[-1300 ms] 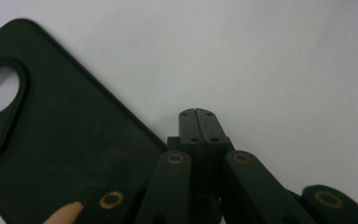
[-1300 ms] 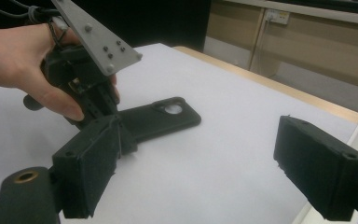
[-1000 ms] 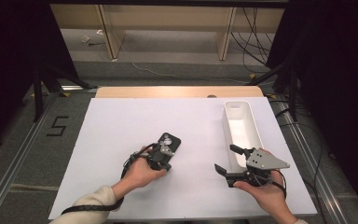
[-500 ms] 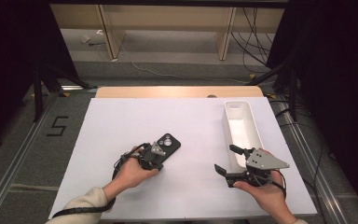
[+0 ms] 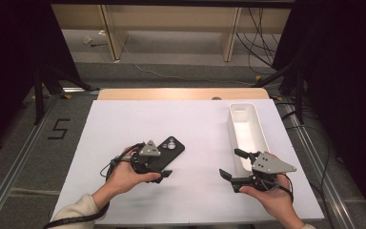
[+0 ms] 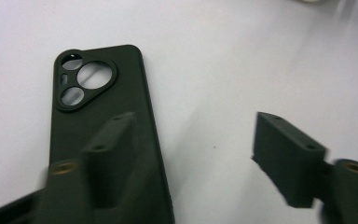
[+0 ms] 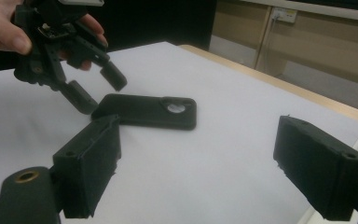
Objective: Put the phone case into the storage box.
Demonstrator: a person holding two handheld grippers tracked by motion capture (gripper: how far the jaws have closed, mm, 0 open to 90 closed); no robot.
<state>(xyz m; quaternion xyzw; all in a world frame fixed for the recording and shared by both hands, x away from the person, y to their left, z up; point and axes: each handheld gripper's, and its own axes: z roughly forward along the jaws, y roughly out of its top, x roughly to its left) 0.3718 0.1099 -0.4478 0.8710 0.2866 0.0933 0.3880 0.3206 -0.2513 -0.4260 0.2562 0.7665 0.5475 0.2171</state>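
Since 1 second ago, the left gripper (image 5: 164,168) is seen drawn back toward the lower left of the high view, off the black phone case (image 5: 167,151), and its jaws have just been opening – nothing is pressed between them now. At that earlier moment the case lay under the gripper's tip; it is now left flat on the white table sheet (image 5: 195,129), just left of the frame's centre, with its camera cut-outs toward the upper right.

In the left gripper view, the phone case (image 6: 107,121) is shown in the left half of the frame, cut-outs toward the top. One jaw stands in front of the case's lower part and the other stands well to the right over bare sheet, so the gripper is released and holds nothing. Whether the near jaw touches the case cannot be told.

The right gripper (image 5: 236,167) is held in the lower right of the high view, unmoved against the earlier frames, its jaws spread wide with only white sheet between them – released as well. It is placed just beside the near end of the long white tray (image 5: 259,131), which runs up the right side of the sheet.

In the right gripper view, the phone case (image 7: 147,111) is seen in mid-frame, and the left gripper (image 7: 91,86) is held above its left end in the upper left, jaws parted.
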